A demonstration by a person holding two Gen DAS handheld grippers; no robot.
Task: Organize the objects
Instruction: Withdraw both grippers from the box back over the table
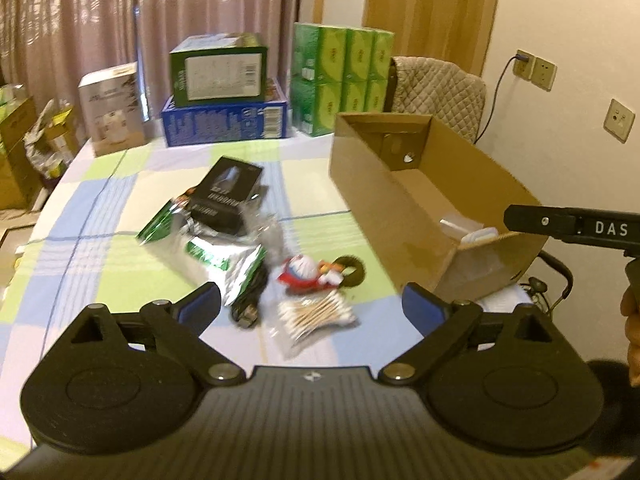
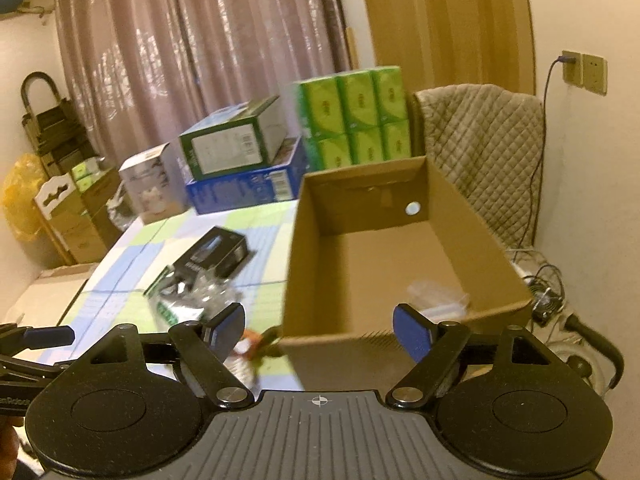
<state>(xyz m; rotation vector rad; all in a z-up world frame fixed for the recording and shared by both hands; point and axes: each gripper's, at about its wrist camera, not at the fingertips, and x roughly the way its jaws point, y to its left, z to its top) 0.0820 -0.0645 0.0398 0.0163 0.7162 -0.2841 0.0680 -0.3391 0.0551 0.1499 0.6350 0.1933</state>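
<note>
Checked tablecloth (image 1: 100,216) holds scattered packets beside cardboard box (image 2: 320,280), curtains (image 1: 140,20) behind.

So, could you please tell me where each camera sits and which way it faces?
Left wrist: on the left tongs, open, facing across the table at loose items: black box, cotton swabs. The right tongs' arm and a hand show at the right edge.
Right wrist: on the right tongs, open, facing into the carton.
Shared: carton, black box, green boxes.

Hand-held grippers (image 1: 312,300) (image 2: 319,330) spread (both empty).
</note>
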